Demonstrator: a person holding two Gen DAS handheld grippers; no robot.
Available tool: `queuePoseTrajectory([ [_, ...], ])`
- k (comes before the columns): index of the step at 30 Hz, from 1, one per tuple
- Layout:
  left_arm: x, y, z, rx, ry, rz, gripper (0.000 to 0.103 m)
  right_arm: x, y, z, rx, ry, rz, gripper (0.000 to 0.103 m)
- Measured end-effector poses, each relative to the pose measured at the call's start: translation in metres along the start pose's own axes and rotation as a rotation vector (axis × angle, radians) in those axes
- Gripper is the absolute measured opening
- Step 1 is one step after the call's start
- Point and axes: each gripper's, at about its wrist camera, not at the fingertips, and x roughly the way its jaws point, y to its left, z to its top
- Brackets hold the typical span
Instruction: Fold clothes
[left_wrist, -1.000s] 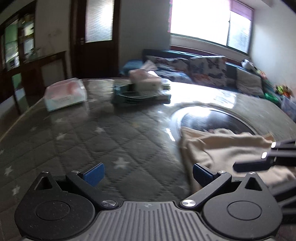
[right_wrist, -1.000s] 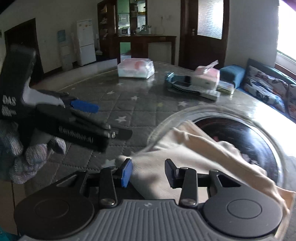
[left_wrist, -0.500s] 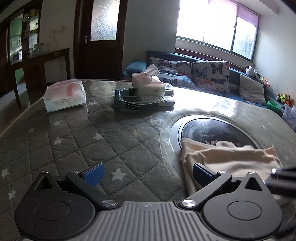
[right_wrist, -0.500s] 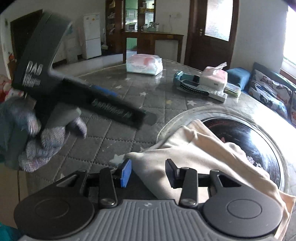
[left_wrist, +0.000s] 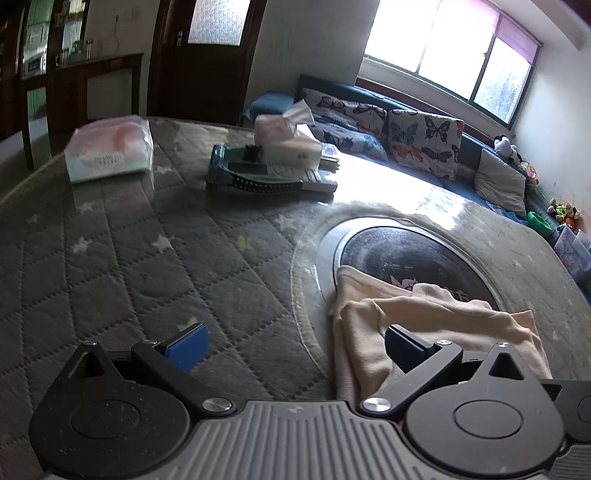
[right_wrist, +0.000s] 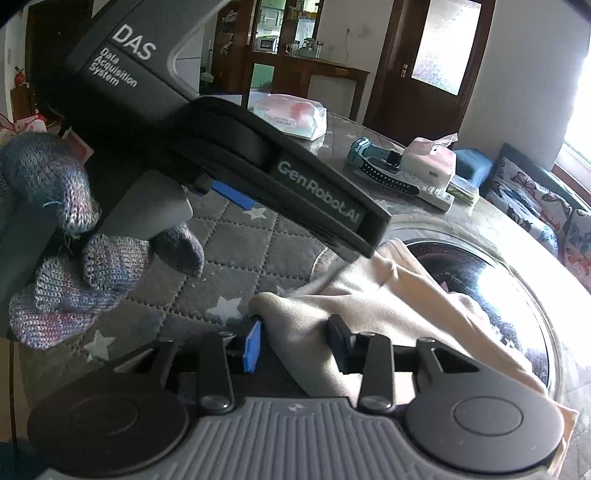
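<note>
Cream garment (right_wrist: 388, 295) between closing right fingers (right_wrist: 252, 350)

You get daylight from the window (left_wrist: 448, 55), blown out white, throwing glare on the table (left_wrist: 388, 192) just below it. Room left of the window is dim. Fisheye bends the edges, corners vignette black. Both frames mostly sharp.

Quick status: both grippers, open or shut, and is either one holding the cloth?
Left gripper: open wide, holding nothing; the beige cloth lies by its right finger.
Right gripper: jaws have just been closing on a fold of the cloth between them.
</note>
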Motion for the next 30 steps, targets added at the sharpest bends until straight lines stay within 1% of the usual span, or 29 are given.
queuePoseTrajectory([
  [3, 0.001, 0.001, 0.002, -0.023, 0.015, -0.019, 0.103, -0.003, -0.004, 0.001, 0.022, -0.013, 0.007, 0.024],
  [5, 0.002, 0.003, 0.003, -0.058, 0.023, -0.043, 0.103, -0.006, -0.009, 0.001, 0.043, -0.025, 0.019, 0.021],
  [9, 0.003, 0.010, 0.005, -0.167, 0.044, -0.106, 0.103, -0.016, -0.022, 0.002, 0.108, -0.055, 0.051, 0.018],
  [11, 0.006, 0.014, 0.006, -0.235, 0.066, -0.145, 0.103, -0.021, -0.029, 0.003, 0.141, -0.071, 0.063, 0.018],
  [14, 0.011, 0.014, 0.006, -0.309, 0.093, -0.182, 0.102, -0.030, -0.037, 0.002, 0.181, -0.097, 0.075, 0.017],
  [17, 0.016, 0.012, 0.006, -0.354, 0.125, -0.222, 0.101, -0.038, -0.045, 0.001, 0.210, -0.120, 0.082, 0.016],
  [19, 0.018, 0.007, 0.006, -0.364, 0.135, -0.234, 0.100, -0.041, -0.049, 0.001, 0.225, -0.138, 0.082, 0.016],
  [21, 0.019, 0.003, 0.005, -0.372, 0.140, -0.241, 0.096, -0.044, -0.051, 0.000, 0.237, -0.148, 0.088, 0.016],
  [22, 0.020, 0.002, 0.005, -0.383, 0.146, -0.247, 0.092, -0.046, -0.052, -0.001, 0.243, -0.153, 0.090, 0.016],
  [23, 0.021, 0.001, 0.005, -0.394, 0.154, -0.256, 0.085, -0.047, -0.053, -0.002, 0.245, -0.155, 0.093, 0.016],
  [24, 0.023, 0.000, 0.005, -0.408, 0.168, -0.272, 0.081, -0.048, -0.053, -0.003, 0.245, -0.159, 0.095, 0.015],
  [25, 0.025, 0.000, 0.003, -0.427, 0.187, -0.295, 0.074, -0.048, -0.054, -0.004, 0.249, -0.161, 0.098, 0.015],
  [27, 0.031, -0.002, -0.001, -0.454, 0.218, -0.322, 0.059, -0.048, -0.054, -0.005, 0.255, -0.165, 0.104, 0.016],
  [28, 0.034, -0.002, -0.003, -0.464, 0.231, -0.327, 0.044, -0.047, -0.054, -0.006, 0.256, -0.164, 0.107, 0.015],
  [29, 0.037, -0.002, -0.004, -0.475, 0.241, -0.324, 0.033, -0.047, -0.053, -0.008, 0.256, -0.162, 0.112, 0.015],
  [30, 0.040, -0.001, -0.006, -0.484, 0.251, -0.323, 0.028, -0.047, -0.053, -0.009, 0.255, -0.159, 0.114, 0.016],
])
